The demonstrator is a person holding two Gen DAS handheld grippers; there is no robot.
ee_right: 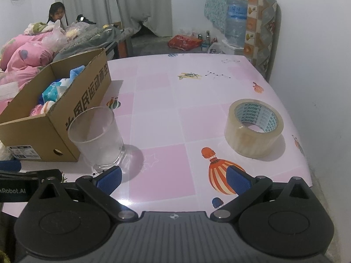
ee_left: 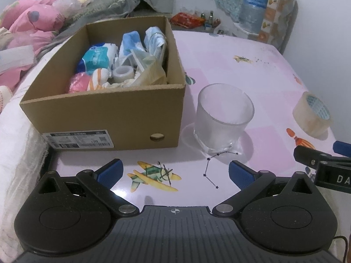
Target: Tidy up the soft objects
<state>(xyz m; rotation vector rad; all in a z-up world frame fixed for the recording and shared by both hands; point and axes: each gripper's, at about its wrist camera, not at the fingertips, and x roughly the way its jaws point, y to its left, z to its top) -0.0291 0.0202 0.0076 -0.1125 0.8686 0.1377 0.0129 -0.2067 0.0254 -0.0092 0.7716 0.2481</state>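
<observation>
A brown cardboard box [ee_left: 105, 118] [ee_right: 54, 127] stands on the pink patterned table [ee_left: 241, 65] and holds several soft things: tissue packs [ee_left: 98, 58], a pink bundle [ee_left: 79, 83], a striped cloth [ee_left: 98, 80] and blue-white packets [ee_left: 153, 39]. A small tape roll [ee_left: 123, 73] lies among them. My left gripper [ee_left: 174, 172] hovers open over the table in front of the box, nothing between its blue pads. My right gripper [ee_right: 173, 178] is open too, empty, near the table's front edge. Its finger [ee_left: 316, 155] shows at the left wrist view's right border.
A frosted glass tumbler [ee_left: 223, 118] [ee_right: 97, 138] stands right of the box. A roll of clear packing tape [ee_left: 312, 115] [ee_right: 253, 127] lies near the table's right edge by the white wall. Pink bedding [ee_left: 28, 28] and a person [ee_right: 56, 13] are at back left; a water jug [ee_right: 235, 19] behind.
</observation>
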